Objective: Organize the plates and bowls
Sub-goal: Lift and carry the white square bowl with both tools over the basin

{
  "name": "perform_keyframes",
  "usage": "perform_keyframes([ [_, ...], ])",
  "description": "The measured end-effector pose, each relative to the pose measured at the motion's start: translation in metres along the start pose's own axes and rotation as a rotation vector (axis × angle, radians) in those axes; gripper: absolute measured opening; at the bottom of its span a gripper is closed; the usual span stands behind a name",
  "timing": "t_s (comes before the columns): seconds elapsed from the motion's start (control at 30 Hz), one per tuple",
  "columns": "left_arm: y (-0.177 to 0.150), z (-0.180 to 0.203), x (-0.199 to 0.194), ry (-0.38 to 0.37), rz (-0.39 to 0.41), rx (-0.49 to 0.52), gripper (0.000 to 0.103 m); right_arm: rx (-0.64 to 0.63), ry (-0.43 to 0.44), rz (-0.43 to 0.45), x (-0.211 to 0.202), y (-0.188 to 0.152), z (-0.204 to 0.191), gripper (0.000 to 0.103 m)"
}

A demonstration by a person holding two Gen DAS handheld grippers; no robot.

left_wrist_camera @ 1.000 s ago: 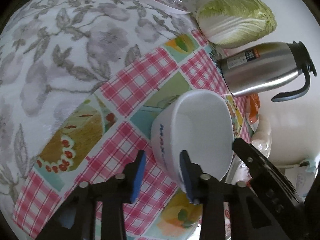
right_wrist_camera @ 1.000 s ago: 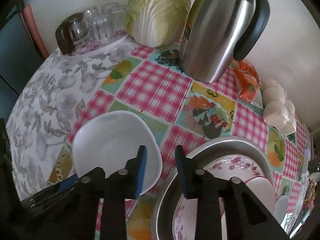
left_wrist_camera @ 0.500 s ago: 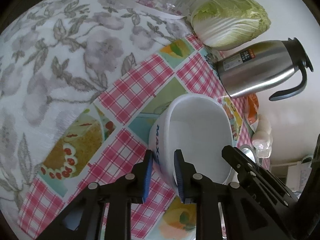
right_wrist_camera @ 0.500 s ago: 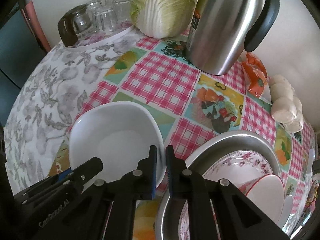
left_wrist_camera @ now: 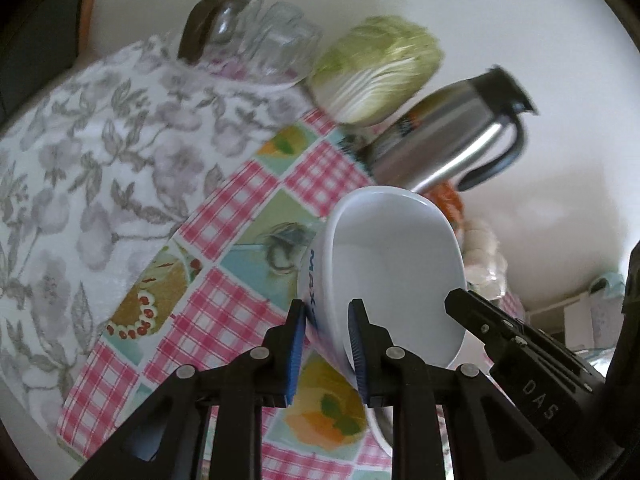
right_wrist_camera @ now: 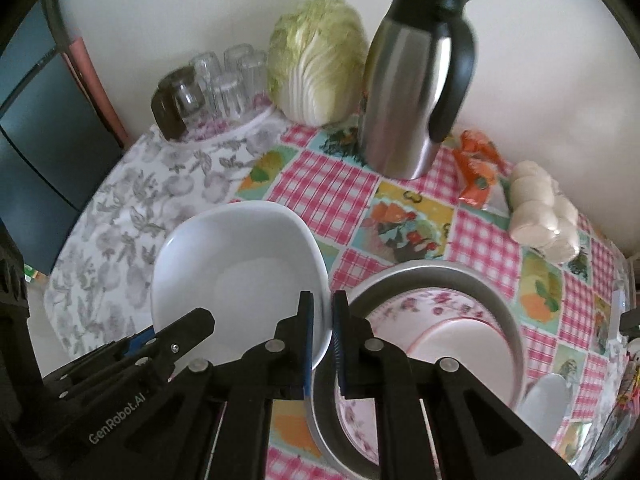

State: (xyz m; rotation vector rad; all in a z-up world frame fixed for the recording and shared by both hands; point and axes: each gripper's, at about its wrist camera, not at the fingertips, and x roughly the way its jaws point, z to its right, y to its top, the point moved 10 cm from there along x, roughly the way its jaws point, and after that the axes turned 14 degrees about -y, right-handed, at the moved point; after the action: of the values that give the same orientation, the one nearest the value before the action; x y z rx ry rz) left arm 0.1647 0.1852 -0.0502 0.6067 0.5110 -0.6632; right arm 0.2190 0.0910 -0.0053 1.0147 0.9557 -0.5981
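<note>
Both grippers' fingers pinch white bowl (right_wrist_camera: 240,272) rim, opposite edges; metal basin (right_wrist_camera: 436,280) just right.

Glossy white bowl (left_wrist_camera: 394,268) (ceramic-looking); brushed-metal jug (right_wrist_camera: 408,92).

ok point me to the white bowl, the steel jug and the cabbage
white bowl (right_wrist_camera: 240,272), right wrist view, inner floor
steel jug (right_wrist_camera: 404,92), right wrist view, middle of the body
cabbage (left_wrist_camera: 380,68), left wrist view, ribbed leaves
</note>
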Motion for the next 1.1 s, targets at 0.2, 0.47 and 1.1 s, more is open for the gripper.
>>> perform_keyframes([
  [0.2, -0.014, 0.041, -0.011, -0.044, 0.015, 0.064, 0.024, 0.007, -0.023, 0.033, -0.036, -0.005, 0.031, 0.01],
  [0.47, -0.035, 0.099, -0.002, -0.064, -0.001, 0.175, 0.024, 0.052, -0.067, 0.034, -0.051, -0.019, 0.088, 0.01],
  [1.1, -0.084, 0.133, 0.073, -0.024, -0.158, 0.229, 0.025, 0.171, -0.061, -0.067, -0.004, -0.06, 0.159, 0.01],
])
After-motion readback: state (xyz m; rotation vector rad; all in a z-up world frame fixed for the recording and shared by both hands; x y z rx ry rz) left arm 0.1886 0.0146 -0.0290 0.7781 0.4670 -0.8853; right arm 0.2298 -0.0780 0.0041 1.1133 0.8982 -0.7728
